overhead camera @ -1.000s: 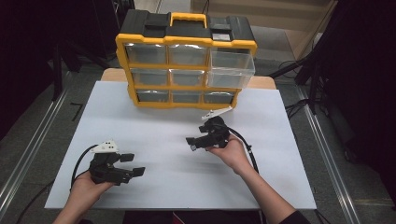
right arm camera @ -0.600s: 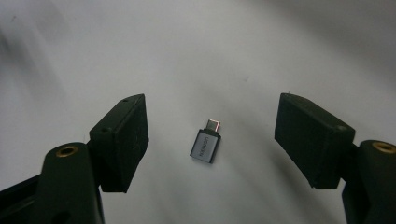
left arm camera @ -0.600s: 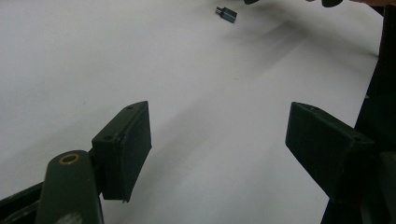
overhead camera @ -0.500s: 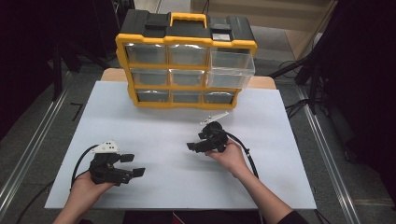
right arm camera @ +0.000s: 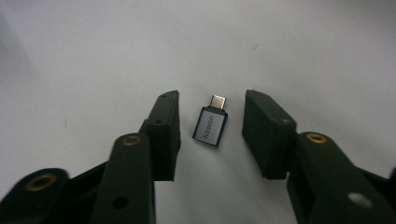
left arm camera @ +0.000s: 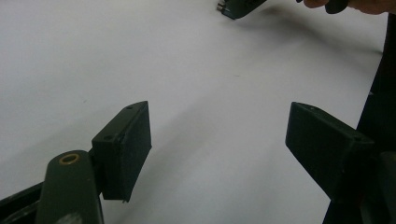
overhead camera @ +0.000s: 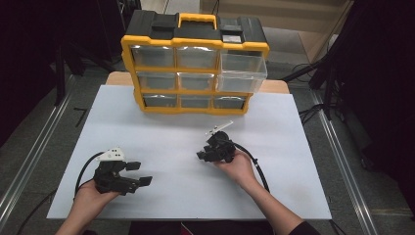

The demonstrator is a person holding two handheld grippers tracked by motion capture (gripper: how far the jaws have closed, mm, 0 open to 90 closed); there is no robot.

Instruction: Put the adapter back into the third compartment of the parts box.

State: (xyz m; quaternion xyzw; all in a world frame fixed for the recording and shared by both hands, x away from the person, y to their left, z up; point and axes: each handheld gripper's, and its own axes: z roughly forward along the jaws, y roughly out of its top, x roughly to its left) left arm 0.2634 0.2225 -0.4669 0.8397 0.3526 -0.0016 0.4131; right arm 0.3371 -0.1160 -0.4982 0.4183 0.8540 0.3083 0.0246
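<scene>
Straddling a small adapter [right arm camera: 209,126], right tongs [right arm camera: 211,135] sit open, jaws either side, not touching it, nothing gripped. Adapter lies flat on white tabletop [overhead camera: 171,132], near the middle. Left tongs [left arm camera: 217,149] wide open, empty, low at near-left. Risk: smooth flat metal shell could skid or twist out if jaws close off-centre. Yellow plastic drawer cabinet [overhead camera: 193,63] stands behind, one clear drawer pulled out.
</scene>
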